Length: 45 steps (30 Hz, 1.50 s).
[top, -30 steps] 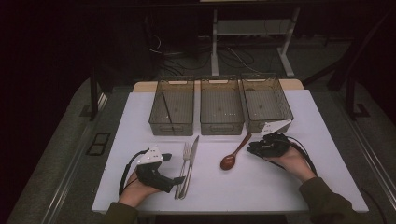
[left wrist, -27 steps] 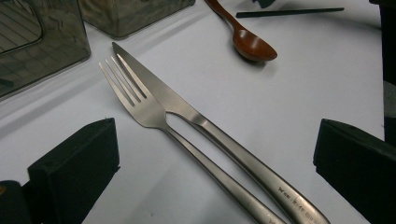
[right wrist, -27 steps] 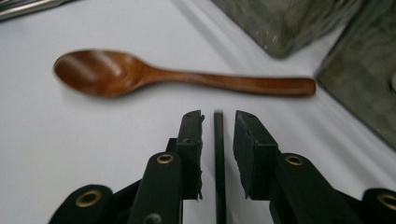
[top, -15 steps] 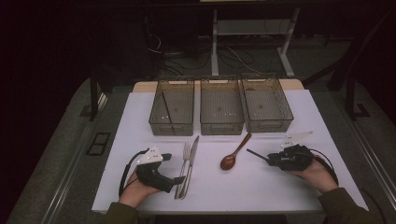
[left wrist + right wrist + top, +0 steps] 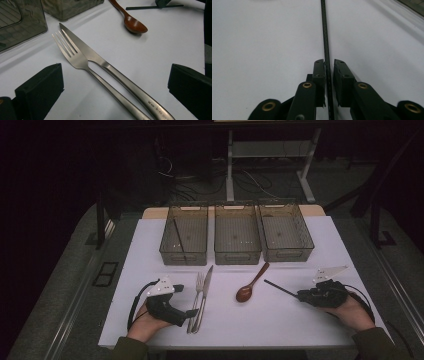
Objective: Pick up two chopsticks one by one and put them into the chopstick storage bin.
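A thin black chopstick (image 5: 280, 288) lies on the white table, running between the jaws of my right gripper (image 5: 301, 295). In the right gripper view the chopstick (image 5: 324, 30) rests against one pad, with a narrow gap to the other; the jaws of my right gripper (image 5: 329, 63) have just been closing but stand slightly open. My left gripper (image 5: 192, 312) rests open beside the handles of a steel fork (image 5: 197, 295) and knife (image 5: 205, 292). In the left gripper view the fork (image 5: 75, 57) and knife (image 5: 105, 65) lie between its wide jaws, untouched. A brown wooden spoon (image 5: 248, 287) lies mid-table.
Three clear bins stand in a row at the back: left bin (image 5: 182, 257), middle bin (image 5: 237, 256), right bin (image 5: 289, 254). A dark stick (image 5: 177, 240) leans inside the left bin. The table's front edge runs just under both hands.
My right gripper has moved from near the right bin toward the front right of the table. The chopstick now shows in front of it. The left gripper has stayed still.
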Tool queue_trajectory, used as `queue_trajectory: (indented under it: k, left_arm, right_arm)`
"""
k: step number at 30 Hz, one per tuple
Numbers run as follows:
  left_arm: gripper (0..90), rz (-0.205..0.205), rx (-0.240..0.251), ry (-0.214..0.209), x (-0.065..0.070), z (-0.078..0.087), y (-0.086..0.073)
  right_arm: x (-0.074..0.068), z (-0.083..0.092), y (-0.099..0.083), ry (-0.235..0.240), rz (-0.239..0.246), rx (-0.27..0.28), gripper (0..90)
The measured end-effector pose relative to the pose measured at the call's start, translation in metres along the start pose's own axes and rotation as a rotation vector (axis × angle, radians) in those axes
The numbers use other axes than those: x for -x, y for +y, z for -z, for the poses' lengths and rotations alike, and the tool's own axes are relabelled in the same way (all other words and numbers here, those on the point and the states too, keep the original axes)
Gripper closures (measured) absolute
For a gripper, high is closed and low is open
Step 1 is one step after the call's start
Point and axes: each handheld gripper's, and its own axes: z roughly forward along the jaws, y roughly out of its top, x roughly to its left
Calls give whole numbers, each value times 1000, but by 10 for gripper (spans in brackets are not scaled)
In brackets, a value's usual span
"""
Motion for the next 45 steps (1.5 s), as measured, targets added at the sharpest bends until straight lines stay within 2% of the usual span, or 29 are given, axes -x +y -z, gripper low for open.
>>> queue_trajectory:
  k: [14,22,38,45]
  left_arm:
    - [0,2,-1,-2,0,-1,0]
    - [0,2,-1,-3,0,-1,0]
    - [0,1,-2,0,0,-1,0]
    - [0,2,-4,1,0,-2,0]
  right_arm:
    - [1,-2,0,-2,22,-11,841]
    - [3,-1,1,17,-6,-8,849]
    - [2,16,7,40,-14,72,849]
    - [-2,24,21,73,-1,124,849]
